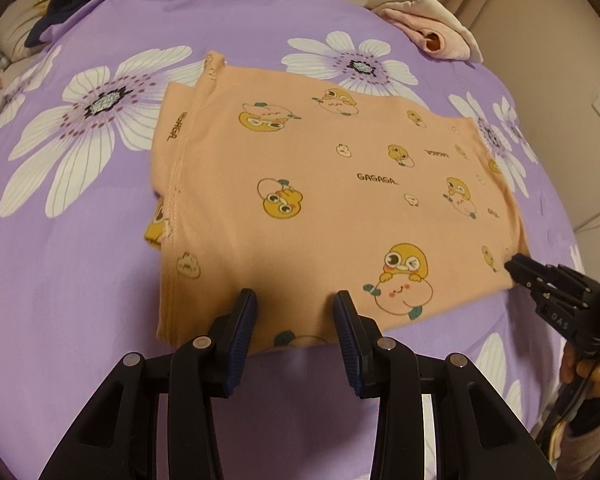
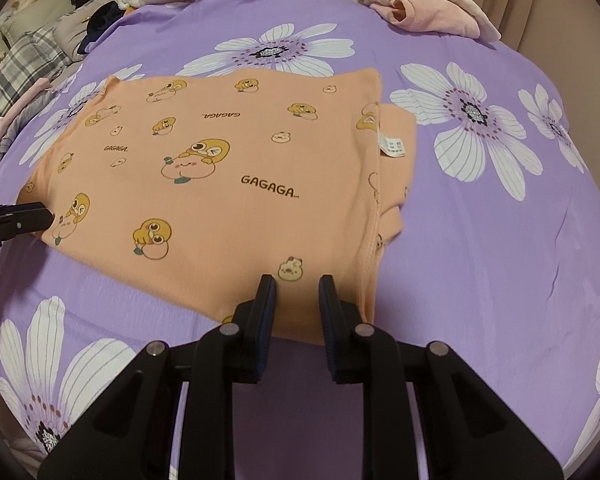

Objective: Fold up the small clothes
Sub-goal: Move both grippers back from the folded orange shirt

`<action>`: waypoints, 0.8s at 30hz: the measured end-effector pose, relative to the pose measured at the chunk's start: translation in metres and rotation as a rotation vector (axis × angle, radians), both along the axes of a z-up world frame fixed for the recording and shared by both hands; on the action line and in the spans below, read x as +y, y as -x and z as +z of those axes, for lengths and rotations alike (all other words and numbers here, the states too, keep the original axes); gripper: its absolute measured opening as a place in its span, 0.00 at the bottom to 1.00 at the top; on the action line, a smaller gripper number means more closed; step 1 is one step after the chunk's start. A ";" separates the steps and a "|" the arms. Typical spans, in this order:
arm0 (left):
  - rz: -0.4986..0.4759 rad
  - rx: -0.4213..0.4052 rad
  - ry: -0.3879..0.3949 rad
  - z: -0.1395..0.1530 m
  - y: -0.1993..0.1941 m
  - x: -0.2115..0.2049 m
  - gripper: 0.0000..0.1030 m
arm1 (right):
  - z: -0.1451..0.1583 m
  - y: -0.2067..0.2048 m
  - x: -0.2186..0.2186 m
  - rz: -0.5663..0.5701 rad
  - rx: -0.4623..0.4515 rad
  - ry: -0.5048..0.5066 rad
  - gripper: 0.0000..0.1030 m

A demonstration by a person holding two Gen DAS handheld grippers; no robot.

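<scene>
**Both grippers parked at the near edge of the duck-print garment**

So the peach duck-print garment (image 1: 320, 184) lies folded flat on the purple floral bedsheet (image 1: 80, 260), straight ahead of both tools; the left gripper (image 1: 296, 300) sits at its near hem, fingers apart with the fabric edge between the tips, pads not visibly pinching; the right gripper (image 2: 298, 284) is at the same hem further along, jaws narrower but a gap showing, cloth between them, not clearly clamped. A white care label (image 2: 394, 146) pokes out ahead and to the right of the right gripper; a pink folded garment (image 2: 424, 12) lies well beyond it at the far edge of the bed.
</scene>
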State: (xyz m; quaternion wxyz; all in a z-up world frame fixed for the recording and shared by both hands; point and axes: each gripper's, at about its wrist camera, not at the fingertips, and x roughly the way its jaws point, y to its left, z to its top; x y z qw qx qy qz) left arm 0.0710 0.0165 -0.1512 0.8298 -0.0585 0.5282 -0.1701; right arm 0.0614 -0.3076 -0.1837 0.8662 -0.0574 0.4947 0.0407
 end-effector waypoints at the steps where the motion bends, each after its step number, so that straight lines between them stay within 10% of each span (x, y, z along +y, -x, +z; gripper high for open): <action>1: 0.004 0.003 0.005 0.000 0.001 0.001 0.37 | 0.000 0.001 0.000 -0.001 0.000 0.000 0.20; 24: 0.095 0.042 0.169 0.023 0.041 0.041 0.49 | 0.026 0.031 0.007 -0.050 -0.053 0.030 0.40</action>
